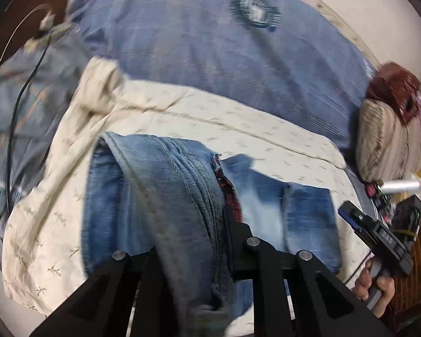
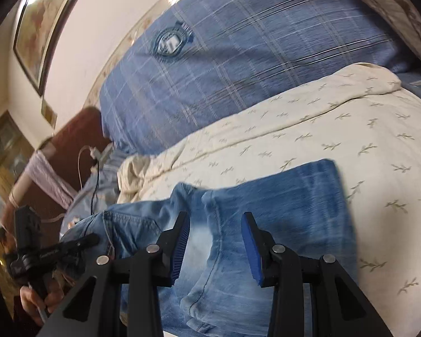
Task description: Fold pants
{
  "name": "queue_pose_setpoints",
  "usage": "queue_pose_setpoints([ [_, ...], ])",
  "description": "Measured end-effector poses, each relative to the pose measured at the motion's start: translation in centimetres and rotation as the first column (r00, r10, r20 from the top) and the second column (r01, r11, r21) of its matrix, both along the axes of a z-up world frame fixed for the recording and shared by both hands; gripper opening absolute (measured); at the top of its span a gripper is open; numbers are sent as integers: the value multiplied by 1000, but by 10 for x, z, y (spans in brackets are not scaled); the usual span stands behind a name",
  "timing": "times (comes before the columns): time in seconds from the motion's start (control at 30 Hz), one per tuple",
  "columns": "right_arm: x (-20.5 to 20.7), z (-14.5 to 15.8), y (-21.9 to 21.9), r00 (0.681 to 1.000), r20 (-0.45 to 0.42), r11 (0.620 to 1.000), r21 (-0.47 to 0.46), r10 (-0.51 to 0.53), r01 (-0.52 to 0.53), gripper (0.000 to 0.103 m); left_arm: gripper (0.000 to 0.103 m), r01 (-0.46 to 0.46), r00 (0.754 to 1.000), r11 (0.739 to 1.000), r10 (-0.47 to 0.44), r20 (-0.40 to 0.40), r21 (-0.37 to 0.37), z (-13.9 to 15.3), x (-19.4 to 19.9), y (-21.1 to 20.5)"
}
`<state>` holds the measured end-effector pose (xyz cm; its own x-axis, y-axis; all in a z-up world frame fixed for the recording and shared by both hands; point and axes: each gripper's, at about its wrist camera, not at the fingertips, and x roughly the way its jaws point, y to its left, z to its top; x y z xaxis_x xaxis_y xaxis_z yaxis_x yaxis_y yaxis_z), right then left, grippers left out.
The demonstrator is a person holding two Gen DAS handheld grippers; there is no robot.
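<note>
Left wrist view: left gripper has its jaws closed tight on a thick fold of the jeans; denim bunches up between the black arms and drapes over them, hiding the pads. The rest of the jeans lies flat to the right on the cream leaf-print blanket. Only this view shows the right gripper from outside, at the right edge, with a hand on its grip. It also shows a rolled patterned cushion and dark red cloth at right, plus a black cable at left. Blue plaid pillow behind, blurred.

Right wrist view: right gripper has jaws partway open, 2 blue pads clear, nothing pinched. Jeans lie on the blanket below and beyond the jaws, the pale faded patch in the gap between them; I cannot tell if the tips touch the cloth. Only here: the left gripper seen from outside at lower left, holding the raised denim end, a hand below it. A framed picture hangs on the wall, with the pillow in front.
</note>
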<state>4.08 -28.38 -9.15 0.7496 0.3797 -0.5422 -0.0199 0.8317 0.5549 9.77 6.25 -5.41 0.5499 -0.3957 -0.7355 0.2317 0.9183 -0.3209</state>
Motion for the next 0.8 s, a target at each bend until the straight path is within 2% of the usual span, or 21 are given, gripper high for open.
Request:
queue_pose_setpoints([
  [0.2, -18, 9, -49, 995, 40, 991, 97, -95, 91, 41, 13, 142, 989, 986, -146, 37, 84, 21, -15, -86],
  [0.23, -24, 10, -60, 992, 45, 987, 116, -119, 113, 41, 10, 172, 984, 981, -176, 34, 93, 21, -17, -106],
  [0.37, -38, 11, -90, 981, 56, 974, 144, -185, 176, 41, 5, 309, 950, 945, -312, 13, 110, 9, -23, -190],
  [0.43, -46, 10, -104, 974, 52, 965, 157, -221, 210, 41, 5, 367, 930, 915, -365, -41, 167, -8, -25, -231],
  [0.5, -50, 7, -114, 971, 38, 956, 184, -237, 227, 42, 6, 408, 913, 898, -401, -75, 167, -13, -30, -244],
  [0.57, -52, 4, -120, 975, 24, 946, 246, -222, 210, 67, 9, 442, 897, 889, -437, -66, 115, -4, -33, -234],
  [0.63, -47, 5, -113, 987, 37, 949, 285, -154, 137, 71, 17, 435, 901, 899, -434, -22, 56, 15, -36, -203],
  [0.67, -43, 5, -107, 992, 39, 951, 291, -119, 103, 71, 21, 431, 902, 902, -431, 20, 0, 28, -38, -182],
  [0.7, -38, 5, -100, 996, 38, 951, 301, -86, 70, 71, 37, 431, 902, 901, -428, 59, -52, 41, -40, -164],
  [0.73, -31, 3, -92, 999, 29, 947, 320, -44, 33, 71, 60, 426, 903, 901, -420, 85, -79, 48, -41, -152],
  [0.77, -25, 0, -82, 1000, 18, 940, 340, -10, 3, 71, 68, 413, 908, 905, -402, 114, -103, 58, -42, -136],
  [0.8, -19, -1, -73, 1000, 11, 936, 352, 20, -23, 71, 71, 407, 911, 907, -393, 125, -111, 62, -43, -129],
])
